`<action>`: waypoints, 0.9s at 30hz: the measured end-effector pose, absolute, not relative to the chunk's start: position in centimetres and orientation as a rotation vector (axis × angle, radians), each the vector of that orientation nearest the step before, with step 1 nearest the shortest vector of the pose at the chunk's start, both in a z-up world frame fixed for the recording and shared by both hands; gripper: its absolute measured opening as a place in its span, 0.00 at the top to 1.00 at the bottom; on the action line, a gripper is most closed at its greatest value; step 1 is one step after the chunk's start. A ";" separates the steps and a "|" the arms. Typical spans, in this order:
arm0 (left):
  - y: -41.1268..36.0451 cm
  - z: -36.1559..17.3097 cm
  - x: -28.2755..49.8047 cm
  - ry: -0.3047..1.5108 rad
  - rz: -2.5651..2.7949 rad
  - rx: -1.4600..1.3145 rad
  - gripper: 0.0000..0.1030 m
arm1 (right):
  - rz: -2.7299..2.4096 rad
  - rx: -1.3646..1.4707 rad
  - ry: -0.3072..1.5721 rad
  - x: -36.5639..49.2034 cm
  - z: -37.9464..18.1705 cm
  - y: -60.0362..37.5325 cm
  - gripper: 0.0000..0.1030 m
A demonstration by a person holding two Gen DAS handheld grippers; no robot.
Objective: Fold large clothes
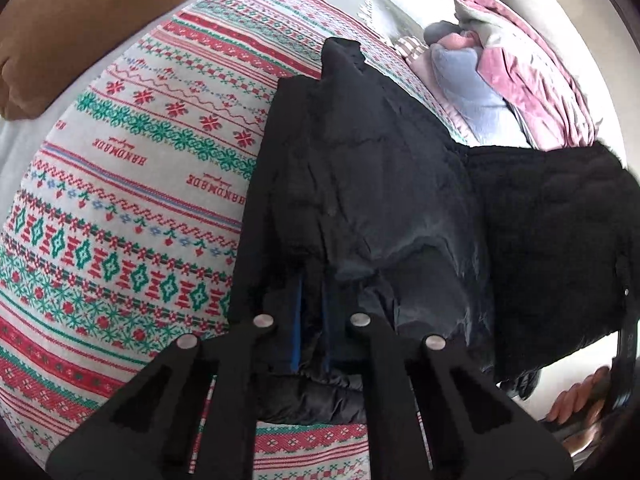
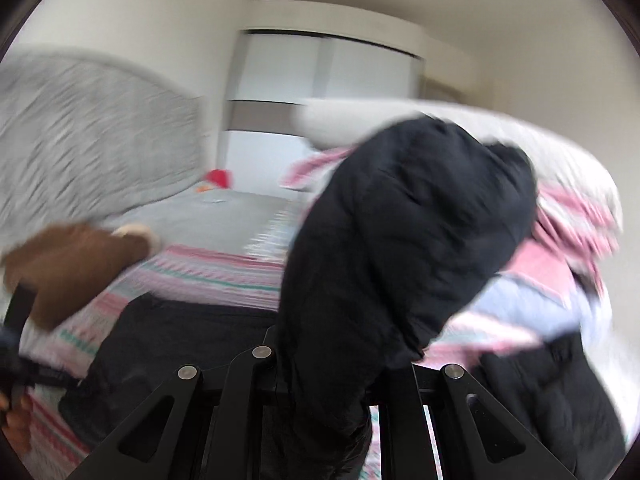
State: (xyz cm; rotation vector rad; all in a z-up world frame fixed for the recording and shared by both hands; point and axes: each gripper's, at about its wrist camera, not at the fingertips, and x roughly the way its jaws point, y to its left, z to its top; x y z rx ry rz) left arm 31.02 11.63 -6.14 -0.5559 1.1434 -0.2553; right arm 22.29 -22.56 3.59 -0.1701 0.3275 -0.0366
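A black puffer jacket (image 1: pixel 360 180) lies on a bed covered by a red, green and white patterned blanket (image 1: pixel 140 200). My left gripper (image 1: pixel 311 320) is at the jacket's near edge. Its blue-padded fingers (image 1: pixel 296 320) are pinched together on the dark fabric. In the blurred right wrist view, a fold of the jacket (image 2: pixel 400 220) rises from between the jaws of my right gripper (image 2: pixel 320 368), which is shut on it and holds it above the bed. The rest of the jacket lies below on the blanket. A hand (image 1: pixel 576 396) holding the right gripper shows at the lower right of the left wrist view.
A brown plush cushion (image 1: pixel 80 20) lies at the bed's far left corner. A heap of pink and pale blue clothes (image 1: pixel 520 80) sits beyond the jacket. A grey padded headboard (image 2: pixel 80 132) and a white wardrobe (image 2: pixel 320 80) stand behind the bed.
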 end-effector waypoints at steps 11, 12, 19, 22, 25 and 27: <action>13.8 -7.8 31.5 1.190 -0.267 -0.686 0.91 | 0.284 -0.667 0.464 23.0 -7.9 -5.8 0.80; 13.8 -7.8 31.5 1.191 -0.270 -0.688 0.91 | 0.281 -0.665 0.471 23.1 -8.1 -5.8 0.80; 14.5 -7.3 31.1 1.188 -0.279 -0.705 0.91 | 0.308 -0.569 0.519 24.0 -7.5 -7.1 0.72; 15.3 -7.3 31.0 1.182 -0.282 -0.708 0.91 | 0.306 -0.581 0.517 23.9 -7.6 -7.0 0.71; 16.5 -6.6 30.9 1.155 -0.272 -0.723 0.91 | 0.310 -0.577 0.521 24.1 -7.6 -7.1 0.71; 17.5 -6.0 30.8 1.128 -0.263 -0.724 0.91 | 0.313 -0.566 0.526 24.2 -7.6 -7.5 0.70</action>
